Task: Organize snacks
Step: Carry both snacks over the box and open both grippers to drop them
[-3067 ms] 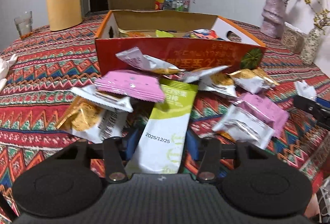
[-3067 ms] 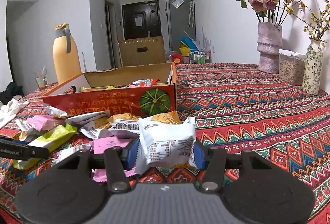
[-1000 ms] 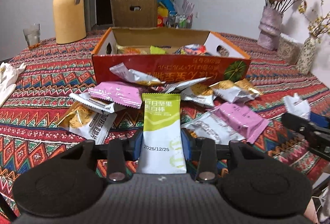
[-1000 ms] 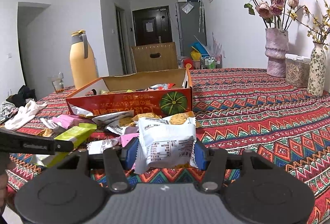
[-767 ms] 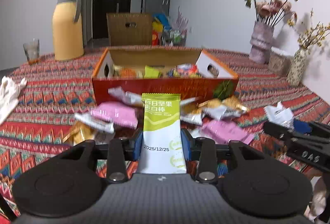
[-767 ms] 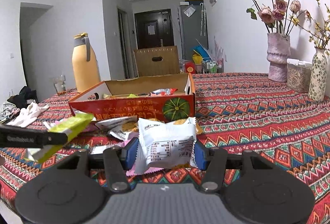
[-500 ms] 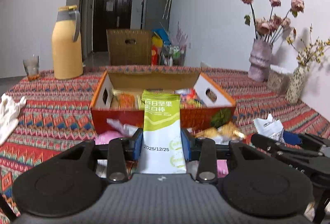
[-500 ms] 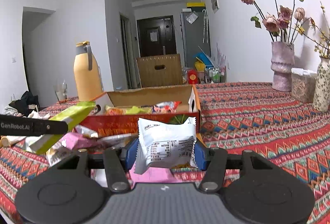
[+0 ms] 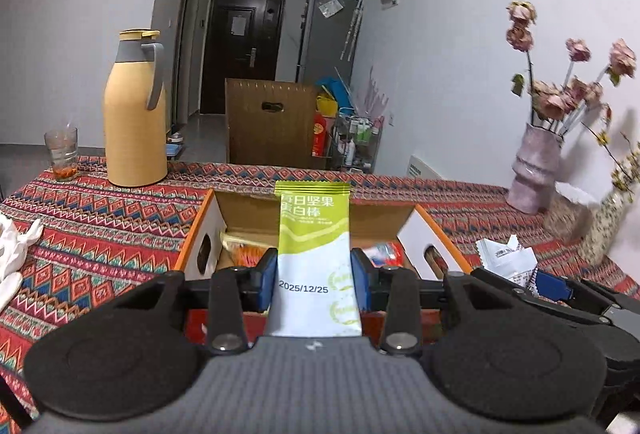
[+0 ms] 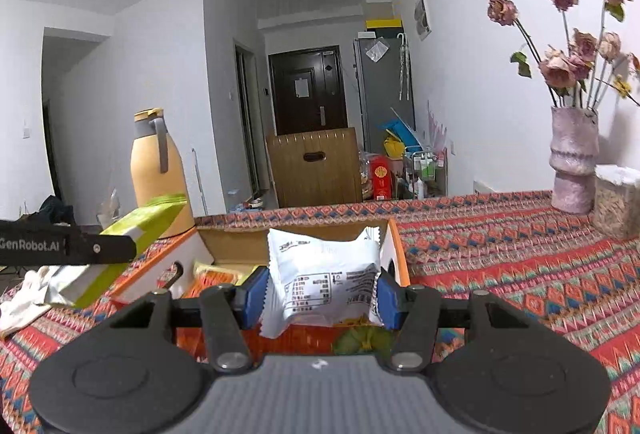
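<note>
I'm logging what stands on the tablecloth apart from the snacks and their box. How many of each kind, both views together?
Thermos jug: 1
Drinking glass: 1
Vases with flowers: 2
Lidded jar: 1
White cloth: 1
Total: 6
</note>
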{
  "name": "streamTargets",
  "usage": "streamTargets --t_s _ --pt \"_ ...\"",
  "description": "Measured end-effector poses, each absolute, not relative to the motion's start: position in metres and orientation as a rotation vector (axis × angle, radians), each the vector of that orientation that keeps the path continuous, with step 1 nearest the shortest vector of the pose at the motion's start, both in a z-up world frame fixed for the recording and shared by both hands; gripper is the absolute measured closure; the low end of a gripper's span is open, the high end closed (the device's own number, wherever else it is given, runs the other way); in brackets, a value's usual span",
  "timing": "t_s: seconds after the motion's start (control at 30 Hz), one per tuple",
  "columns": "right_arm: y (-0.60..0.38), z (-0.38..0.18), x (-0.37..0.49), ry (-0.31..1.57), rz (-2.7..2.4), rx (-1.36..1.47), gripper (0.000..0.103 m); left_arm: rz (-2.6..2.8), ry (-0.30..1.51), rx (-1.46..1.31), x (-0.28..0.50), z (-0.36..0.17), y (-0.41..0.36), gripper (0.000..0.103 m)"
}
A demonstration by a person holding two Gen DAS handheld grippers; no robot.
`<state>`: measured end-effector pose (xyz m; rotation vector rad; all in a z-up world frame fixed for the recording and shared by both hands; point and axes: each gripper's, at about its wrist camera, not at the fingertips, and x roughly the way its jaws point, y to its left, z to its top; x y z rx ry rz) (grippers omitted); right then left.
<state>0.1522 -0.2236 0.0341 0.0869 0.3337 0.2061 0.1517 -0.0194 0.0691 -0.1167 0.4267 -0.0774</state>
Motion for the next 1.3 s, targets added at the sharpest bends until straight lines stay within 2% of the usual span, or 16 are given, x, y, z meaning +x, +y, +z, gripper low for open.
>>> streamTargets --t_s 0.37,0.8,0.97,1.0,1.07,1.13,1.17,1.2,1.3 --pt "-0.2 0.025 0.24 0.433 0.153 0.055 0.049 0.001 0.474 -0.161 0.223 0.054 -0.01 0.065" --pt "-0.197 -0.001 0.266 0.498 0.172 0.057 0.049 0.015 0.54 -0.195 0.249 0.023 0.005 0.065" --pt "-0.198 -0.001 0.262 0.495 0.157 0.049 0.04 0.008 0.519 -0.211 0.244 0.024 0.007 0.064" --pt "-0.199 0.0 0.26 0.487 0.157 0.052 0.036 0.01 0.512 -0.21 0.243 0.025 0.008 0.061" --pt "-0.201 0.003 0.255 0.464 0.16 0.065 0.016 0.011 0.499 -0.214 0.239 0.026 0.008 0.046" --pt "-0.204 0.006 0.251 0.442 0.161 0.077 0.004 0.028 0.483 -0.223 0.235 0.029 0.008 0.01" --pt "-0.205 0.007 0.249 0.434 0.159 0.083 0.0 0.044 0.467 -0.233 0.232 0.03 0.01 0.004" --pt "-0.206 0.009 0.248 0.427 0.152 0.089 0.0 0.053 0.45 -0.238 0.229 0.032 0.01 0.001" --pt "-0.207 0.011 0.245 0.419 0.145 0.107 0.0 0.051 0.434 -0.257 0.223 0.035 0.012 0.0"
